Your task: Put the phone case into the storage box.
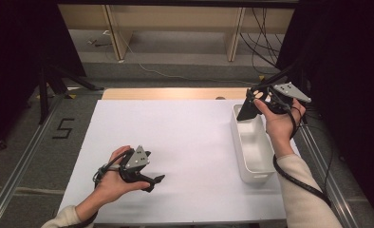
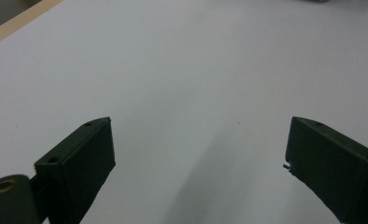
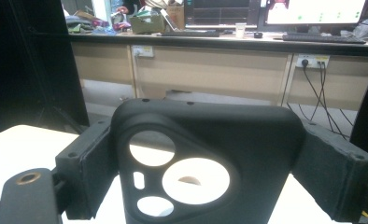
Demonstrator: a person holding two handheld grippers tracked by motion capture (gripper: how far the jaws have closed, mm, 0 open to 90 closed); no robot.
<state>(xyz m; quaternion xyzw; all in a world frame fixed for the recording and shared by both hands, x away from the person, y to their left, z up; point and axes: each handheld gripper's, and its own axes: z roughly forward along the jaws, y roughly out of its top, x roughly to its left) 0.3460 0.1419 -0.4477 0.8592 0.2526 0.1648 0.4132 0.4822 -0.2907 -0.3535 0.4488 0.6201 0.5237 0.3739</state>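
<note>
Dark curtains close off both sides of the scene, and beyond the far edge of the desk (image 1: 175, 137) pale wooden cabinets and loose cables run along the floor. White sheeting covers the desk top, with a strip of bare wood showing at its far edge. Near the right edge of the desk stands a white bin (image 1: 252, 142), long and narrow, its open top facing up. Above the far end of that bin the right hand-held gripper (image 1: 249, 108) hangs in the air, held in the person's right hand (image 1: 280, 124), and it pinches a black phone case (image 3: 205, 163) between its jaws. In the right gripper view the case stands upright with its edges pressed against both black pads, and its camera cutouts show the white surface behind them. In the high view the case appears as a dark shape pointing down over the bin's far end, not touching the bin. Well apart from all this, at the near left of the desk, the left hand-held gripper (image 1: 156, 180) sits low over the white sheet in the person's left hand (image 1: 114, 183). Its jaws are spread wide in the left gripper view, with bare white desk between them.
</note>
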